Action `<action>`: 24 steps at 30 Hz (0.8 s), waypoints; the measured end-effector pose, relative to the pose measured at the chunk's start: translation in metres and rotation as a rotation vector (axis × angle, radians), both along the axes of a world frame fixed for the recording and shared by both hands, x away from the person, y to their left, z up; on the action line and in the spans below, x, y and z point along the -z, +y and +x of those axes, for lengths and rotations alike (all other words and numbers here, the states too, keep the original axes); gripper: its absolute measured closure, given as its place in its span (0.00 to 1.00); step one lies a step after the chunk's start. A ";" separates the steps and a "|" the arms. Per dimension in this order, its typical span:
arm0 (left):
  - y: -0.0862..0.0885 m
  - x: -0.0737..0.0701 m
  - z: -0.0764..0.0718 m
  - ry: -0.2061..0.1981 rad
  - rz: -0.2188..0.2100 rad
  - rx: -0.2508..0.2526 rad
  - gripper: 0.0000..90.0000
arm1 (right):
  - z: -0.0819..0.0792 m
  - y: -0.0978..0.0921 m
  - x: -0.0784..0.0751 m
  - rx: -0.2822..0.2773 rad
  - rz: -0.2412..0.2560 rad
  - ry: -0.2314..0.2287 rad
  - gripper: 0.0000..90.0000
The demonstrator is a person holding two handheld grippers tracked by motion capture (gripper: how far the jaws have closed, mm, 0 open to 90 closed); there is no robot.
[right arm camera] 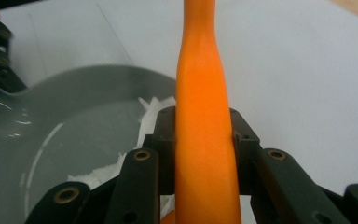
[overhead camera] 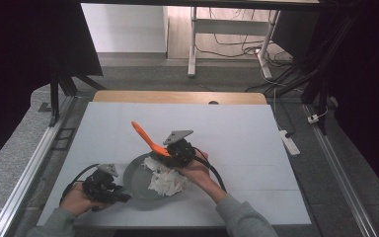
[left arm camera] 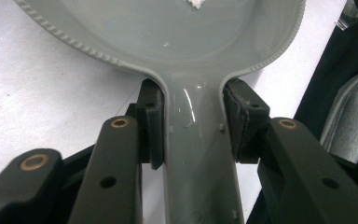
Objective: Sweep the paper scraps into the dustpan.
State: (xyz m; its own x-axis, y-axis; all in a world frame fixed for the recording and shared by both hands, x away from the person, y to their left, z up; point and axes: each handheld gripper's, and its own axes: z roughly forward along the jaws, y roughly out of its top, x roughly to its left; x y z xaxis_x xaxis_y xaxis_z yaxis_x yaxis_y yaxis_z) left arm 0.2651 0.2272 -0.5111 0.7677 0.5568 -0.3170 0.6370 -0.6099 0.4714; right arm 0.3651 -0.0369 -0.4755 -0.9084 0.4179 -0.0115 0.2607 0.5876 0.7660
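Note:
A grey pan (overhead camera: 137,180) lies on the white table near its front edge, with a heap of white shredded stuff (overhead camera: 165,178) on its right side. My left gripper (overhead camera: 122,195) is shut on the pan's handle (left arm camera: 198,158), one pad (left arm camera: 153,122) on each side. My right gripper (overhead camera: 171,155) hovers over the pan's far right rim, shut on an orange utensil (overhead camera: 146,137) whose handle sticks up and to the left. In the right gripper view the orange handle (right arm camera: 204,135) runs up between the jaws, with the pan (right arm camera: 79,116) and white shreds (right arm camera: 150,108) to the left.
The white tabletop (overhead camera: 237,143) stretches wide behind and to the right of the pan. A wooden strip (overhead camera: 177,97) edges its far side. Beyond it are floor cables and a desk frame (overhead camera: 192,44). A power strip (overhead camera: 290,142) lies off the right edge.

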 end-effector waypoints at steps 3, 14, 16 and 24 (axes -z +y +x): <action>0.000 0.000 0.000 -0.001 -0.001 -0.002 0.68 | -0.002 -0.005 -0.011 0.001 0.042 -0.037 0.78; 0.000 0.000 0.000 0.000 -0.002 -0.002 0.68 | 0.019 -0.040 -0.026 0.148 0.089 -0.054 0.78; 0.000 0.000 0.000 0.000 -0.002 -0.002 0.68 | 0.024 -0.044 -0.023 0.175 0.084 -0.038 0.78; 0.000 0.000 0.000 -0.002 -0.001 -0.002 0.68 | 0.035 -0.046 -0.006 0.232 0.024 0.018 0.78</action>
